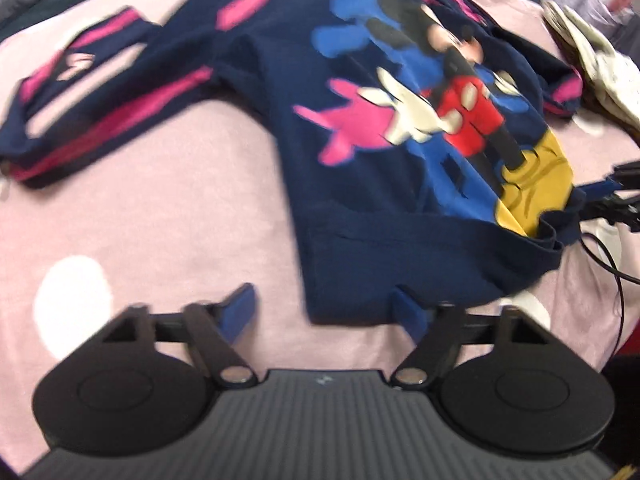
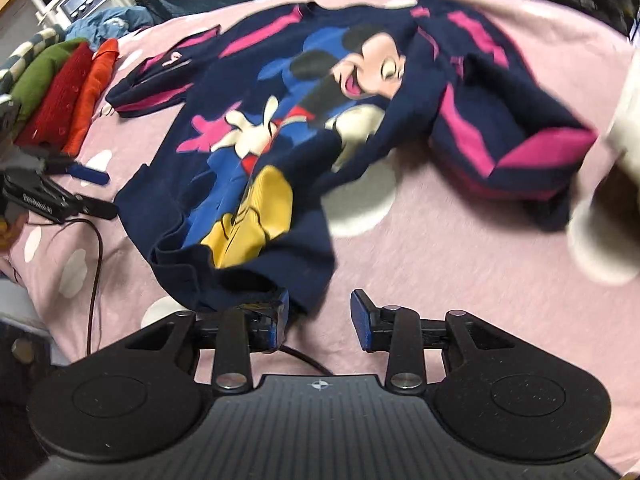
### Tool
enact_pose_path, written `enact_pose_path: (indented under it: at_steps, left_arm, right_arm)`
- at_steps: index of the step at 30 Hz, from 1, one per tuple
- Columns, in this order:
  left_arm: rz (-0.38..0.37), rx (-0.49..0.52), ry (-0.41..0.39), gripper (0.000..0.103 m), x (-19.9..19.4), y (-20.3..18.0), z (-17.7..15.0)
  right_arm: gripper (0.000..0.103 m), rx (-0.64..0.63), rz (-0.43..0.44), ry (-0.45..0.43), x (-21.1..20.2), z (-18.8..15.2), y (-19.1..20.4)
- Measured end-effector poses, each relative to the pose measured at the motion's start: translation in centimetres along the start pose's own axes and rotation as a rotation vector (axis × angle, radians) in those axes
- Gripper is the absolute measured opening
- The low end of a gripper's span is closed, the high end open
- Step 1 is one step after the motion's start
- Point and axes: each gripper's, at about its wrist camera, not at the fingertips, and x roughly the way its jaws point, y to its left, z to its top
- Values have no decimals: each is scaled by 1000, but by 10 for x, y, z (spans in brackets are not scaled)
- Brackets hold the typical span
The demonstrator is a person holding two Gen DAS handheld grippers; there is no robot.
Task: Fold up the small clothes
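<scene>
A navy sweatshirt (image 1: 360, 208) with a cartoon mouse print and pink sleeve stripes lies face up on the pink sheet (image 1: 180, 220). My left gripper (image 1: 324, 312) is open at the hem's lower left corner. Its right finger overlaps the hem edge and its left finger is over bare sheet. My right gripper (image 2: 320, 316) is open at the opposite hem corner of the sweatshirt (image 2: 248, 208), with its left finger against the rumpled hem. One sleeve (image 1: 100, 120) stretches out sideways. The other sleeve (image 2: 500, 132) lies bunched. Each view shows the other gripper, the right gripper (image 1: 612, 200) and the left gripper (image 2: 96, 192).
Folded green, red and orange clothes (image 2: 60, 92) are stacked at the sheet's edge. A pile of cream clothes (image 1: 600, 68) lies on the other side. A black cable (image 2: 96, 264) trails over the spotted sheet. Something white and blurred (image 2: 612, 208) fills the right edge.
</scene>
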Motion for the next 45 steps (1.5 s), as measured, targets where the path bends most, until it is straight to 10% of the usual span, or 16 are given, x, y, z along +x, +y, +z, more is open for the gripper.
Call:
enact_pose_path:
  at_steps: [4, 6, 7, 14, 19, 22, 23, 24, 28, 32, 43, 45]
  left_arm:
    - [21, 34, -25, 23, 15, -19, 5]
    - [4, 4, -48, 12, 9, -21, 7]
    - [3, -3, -78, 12, 1, -22, 7]
    - [39, -87, -291, 5, -98, 5, 4]
    - [79, -46, -294, 4, -134, 12, -6]
    - [90, -57, -195, 4, -122, 18, -22]
    - [99, -58, -164, 4, -117, 20, -30]
    - [114, -62, -129, 4, -110, 21, -39]
    - [103, -151, -58, 13, -96, 23, -59]
    - [70, -199, -95, 73, -90, 15, -54]
    - [-32, -359, -59, 83, -42, 4, -44]
    - [1, -319, -36, 68, -30, -6, -41]
  right_arm:
    - [59, -13, -20, -13, 18, -2, 8]
    - [34, -2, -39, -31, 18, -1, 11]
    - [4, 7, -42, -33, 16, 0, 11]
    - [1, -30, -207, -122, -81, 13, 12]
    - [1, -220, -237, -70, -153, 22, 34]
    - [8, -316, -142, 114, -136, 4, 50]
    - [37, -321, -141, 103, -127, -7, 55]
    - [45, -319, -140, 134, -114, -19, 58]
    - [48, -264, -184, 137, -85, -48, 51]
    - [70, 61, -218, 53, -80, -60, 6]
    - [71, 565, -110, -66, -66, -85, -55]
    - [71, 582, -100, -59, -64, -86, -53]
